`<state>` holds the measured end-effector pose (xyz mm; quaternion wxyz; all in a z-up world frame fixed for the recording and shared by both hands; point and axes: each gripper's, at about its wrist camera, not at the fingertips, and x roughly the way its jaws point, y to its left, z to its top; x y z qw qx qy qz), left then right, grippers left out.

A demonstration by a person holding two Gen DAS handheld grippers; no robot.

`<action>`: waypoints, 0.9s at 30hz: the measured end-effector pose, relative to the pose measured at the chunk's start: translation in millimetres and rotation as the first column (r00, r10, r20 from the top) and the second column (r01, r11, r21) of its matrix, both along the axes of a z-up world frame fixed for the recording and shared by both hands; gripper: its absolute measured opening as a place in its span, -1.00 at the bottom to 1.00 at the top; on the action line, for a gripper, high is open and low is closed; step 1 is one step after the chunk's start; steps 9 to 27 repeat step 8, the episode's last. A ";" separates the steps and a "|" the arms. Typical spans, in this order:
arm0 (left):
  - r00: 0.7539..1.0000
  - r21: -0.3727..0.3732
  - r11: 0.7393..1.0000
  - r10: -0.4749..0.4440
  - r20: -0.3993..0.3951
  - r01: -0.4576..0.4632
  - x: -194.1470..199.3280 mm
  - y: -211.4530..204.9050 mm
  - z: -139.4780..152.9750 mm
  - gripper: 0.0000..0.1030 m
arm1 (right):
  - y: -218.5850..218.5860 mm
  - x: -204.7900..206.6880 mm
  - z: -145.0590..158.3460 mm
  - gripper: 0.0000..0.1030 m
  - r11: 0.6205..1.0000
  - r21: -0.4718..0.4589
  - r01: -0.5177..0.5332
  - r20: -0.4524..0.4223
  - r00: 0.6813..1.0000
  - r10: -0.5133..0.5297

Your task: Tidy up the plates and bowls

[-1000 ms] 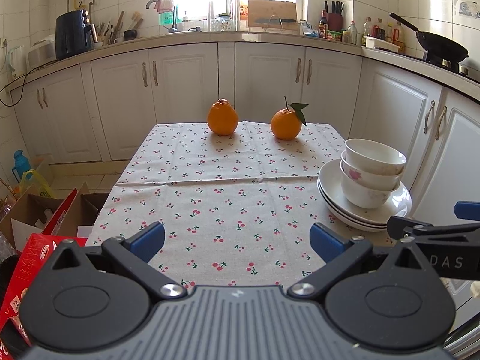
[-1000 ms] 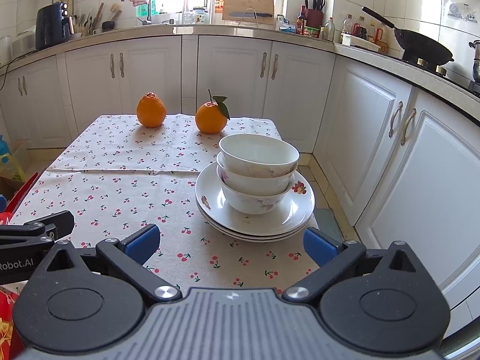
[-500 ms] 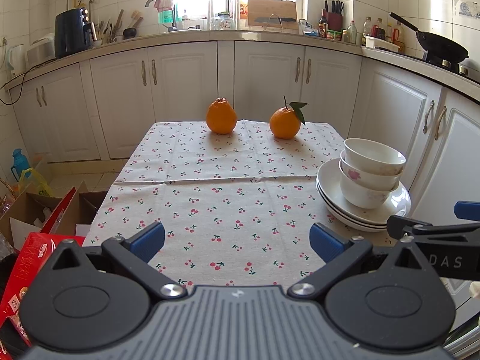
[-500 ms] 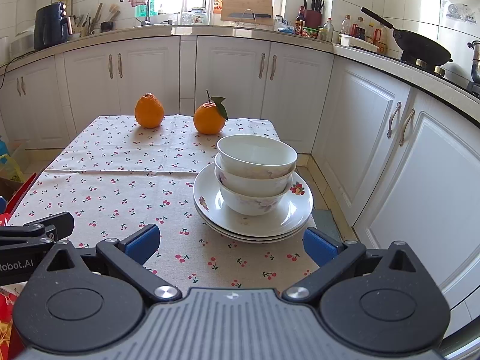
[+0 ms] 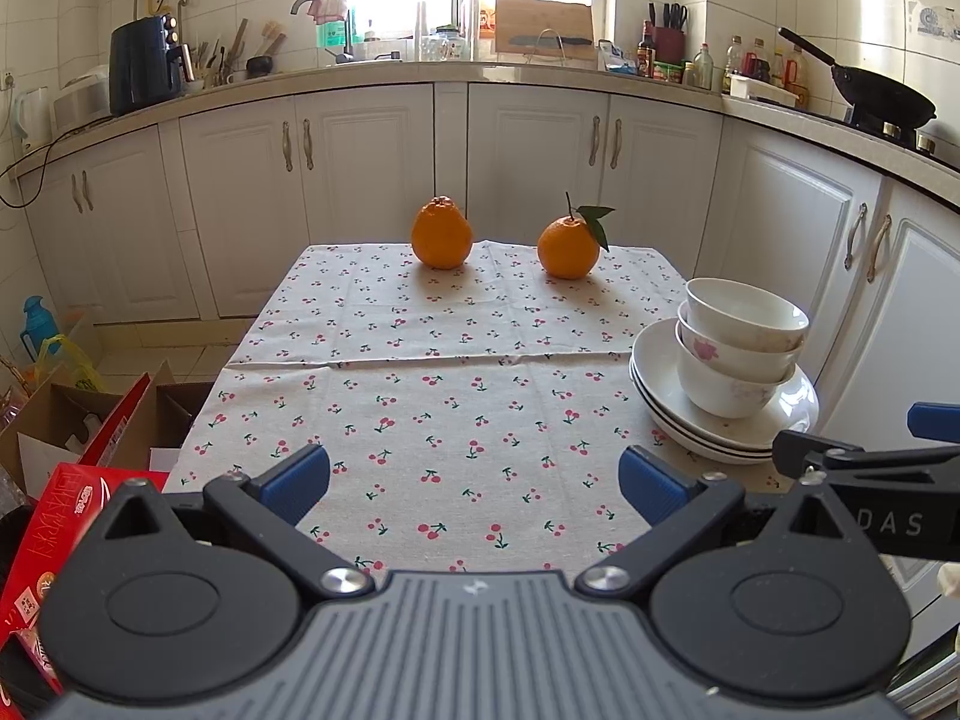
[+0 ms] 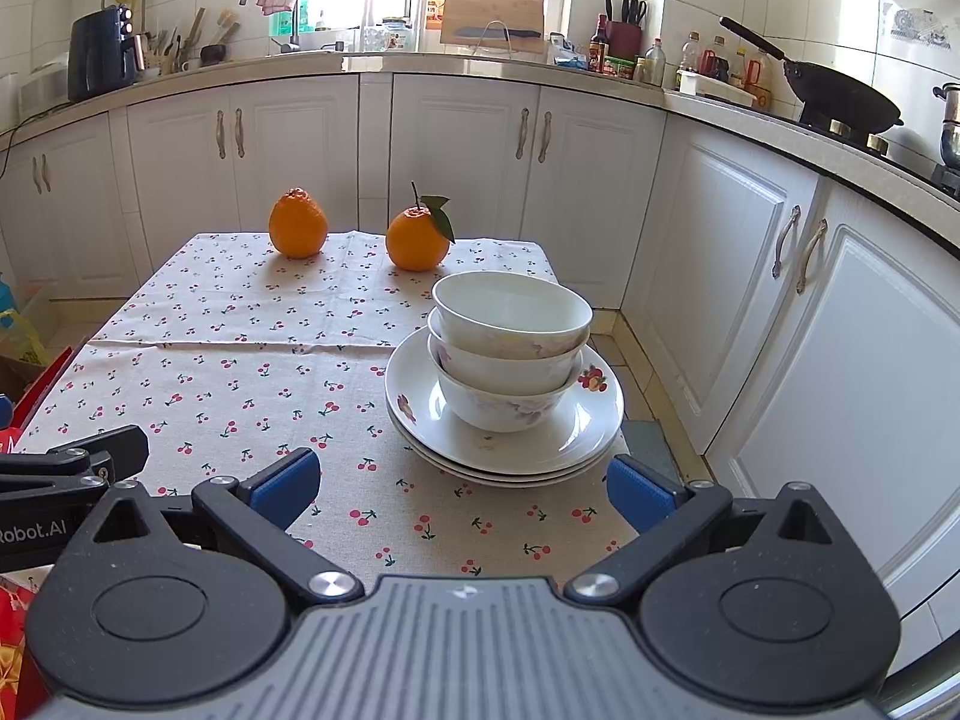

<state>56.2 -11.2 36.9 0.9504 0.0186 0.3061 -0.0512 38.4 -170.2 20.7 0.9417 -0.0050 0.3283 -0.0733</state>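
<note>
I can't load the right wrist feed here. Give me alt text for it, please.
Three nested white bowls sit on a stack of white plates near the right edge of a cherry-print tablecloth, just ahead of the open, empty right gripper. Two oranges stand at the far end, with white kitchen cabinets behind.

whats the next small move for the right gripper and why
Probably ease the right hand-held gripper forward and up toward the top bowl. Its jaws stand open and empty, short of the stacked plates, and the bowls must come off first.
</note>
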 end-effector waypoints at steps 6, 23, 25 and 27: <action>1.000 0.000 1.000 0.000 0.000 0.000 -0.2 0.0 -0.1 0.98 | -0.3 0.0 0.4 1.00 1.000 0.000 0.001 0.001 1.000 -0.001; 1.000 0.000 1.000 -0.001 0.001 0.001 -0.4 -0.7 0.3 0.98 | -0.2 -0.1 0.3 1.00 1.000 -0.001 0.001 0.001 1.000 -0.001; 1.000 0.000 1.000 -0.001 0.001 0.001 -0.4 -0.7 0.3 0.98 | -0.2 -0.1 0.3 1.00 1.000 -0.001 0.001 0.001 1.000 -0.001; 1.000 0.000 1.000 -0.001 0.001 0.001 -0.4 -0.7 0.3 0.98 | -0.2 -0.1 0.3 1.00 1.000 -0.001 0.001 0.001 1.000 -0.001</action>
